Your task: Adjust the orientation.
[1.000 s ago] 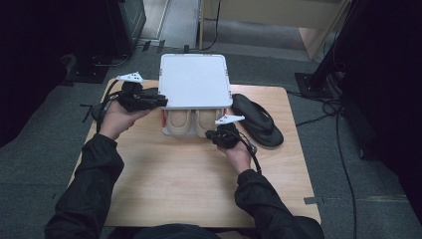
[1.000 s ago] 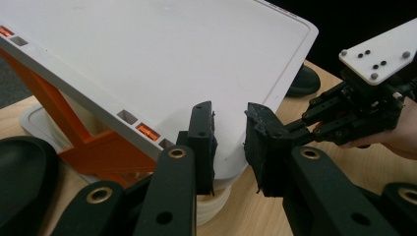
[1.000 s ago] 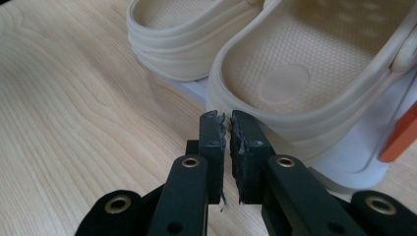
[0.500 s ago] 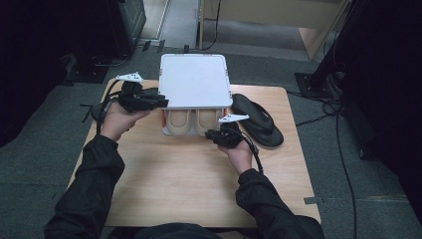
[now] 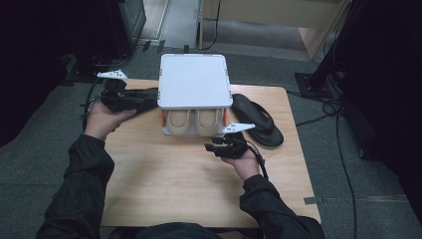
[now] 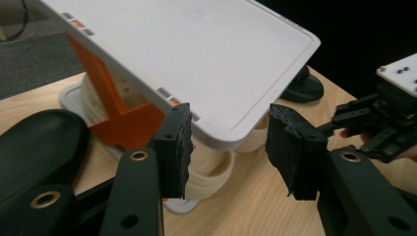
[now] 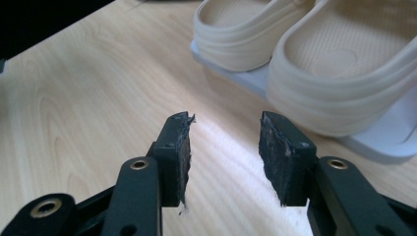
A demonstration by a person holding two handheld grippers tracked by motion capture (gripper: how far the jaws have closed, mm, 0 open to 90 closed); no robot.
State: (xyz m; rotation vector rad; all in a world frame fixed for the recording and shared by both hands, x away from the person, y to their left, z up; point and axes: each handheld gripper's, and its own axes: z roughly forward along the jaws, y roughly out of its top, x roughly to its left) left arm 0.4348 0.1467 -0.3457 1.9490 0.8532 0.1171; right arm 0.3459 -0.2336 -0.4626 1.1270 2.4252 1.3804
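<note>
A white two-level shoe rack [image 5: 194, 82] stands at the table's far edge, with orange side supports [image 6: 118, 113] and a pair of beige slippers [image 5: 194, 122] on its lower shelf. My left gripper [image 5: 151, 101] is at the rack's left side, and its jaws have just been opening. In the left gripper view, the left gripper [image 6: 226, 132] stands open, the top shelf's corner [image 6: 231, 123] just beyond its pads. My right gripper [image 5: 211, 148] hovers in front of the slippers [image 7: 319, 64]. Its jaws have also just been opening, and the right gripper [image 7: 223, 137] is open over bare wood.
A black flip-flop [image 5: 259, 119] lies right of the rack. Another black flip-flop [image 6: 39, 142] lies on the left, under my left gripper. The wooden table [image 5: 174, 184] stretches toward the person. Grey carpet, cables and dark equipment surround the table.
Both grippers' jaws have spread apart. The left gripper has drawn back leftward from the rack. The right gripper has pulled back from the slippers toward the person.
</note>
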